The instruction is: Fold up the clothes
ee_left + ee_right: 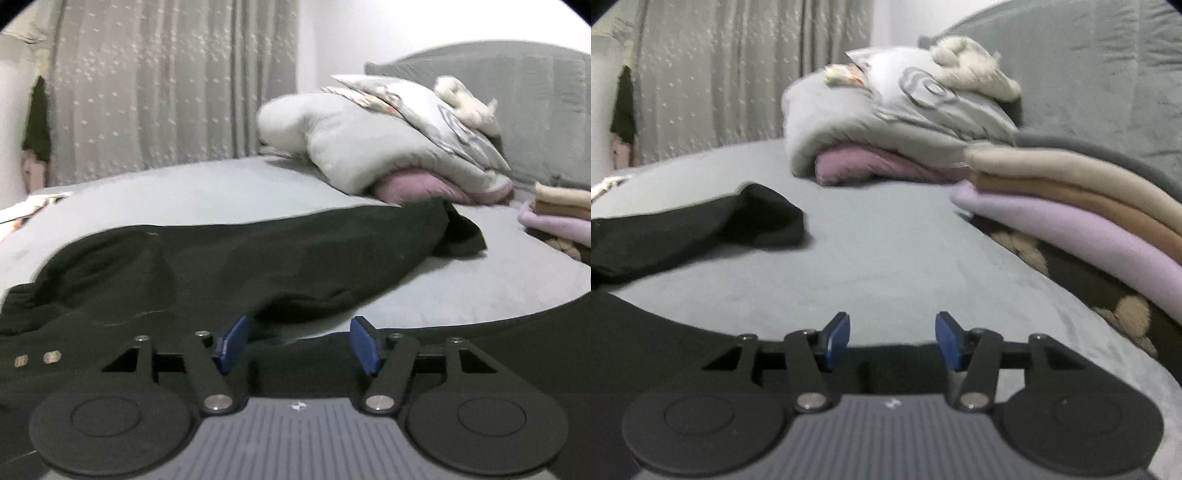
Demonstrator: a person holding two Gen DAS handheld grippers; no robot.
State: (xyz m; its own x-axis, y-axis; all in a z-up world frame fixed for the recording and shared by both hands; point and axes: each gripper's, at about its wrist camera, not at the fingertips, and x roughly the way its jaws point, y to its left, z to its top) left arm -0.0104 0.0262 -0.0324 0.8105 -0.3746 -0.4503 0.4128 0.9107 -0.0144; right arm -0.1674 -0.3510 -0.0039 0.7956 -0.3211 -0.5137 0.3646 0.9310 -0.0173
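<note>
- Grey bedding covers the bed [207,192] in front of me, with a pale dotted curtain [147,85] behind it and a padded grey headboard [517,96] at the far right.
- My left gripper [297,343] points forward and slightly down over the near edge of the bed; its blue pads [232,343] stand spread apart with nothing pinched between them.
- Stretched across the sheet just beyond that gripper lies the dark garment [229,266], rumpled and unfolded, its far end trailing toward the pillows; more dark cloth sits under and beside the left fingers, though I cannot tell whether it touches them.
- My right gripper [892,341] is held at a similar downward tilt, jaws also spread and empty, over bare sheet with a dark cloth edge just below.
- From the right wrist view the garment's end lies off to the left, well apart from those fingers.
- A stack of folded clothes [1089,206] in beige, tan and lilac rests to the right.
- Heaped pillows and a quilt [886,122] sit near the headboard.
</note>
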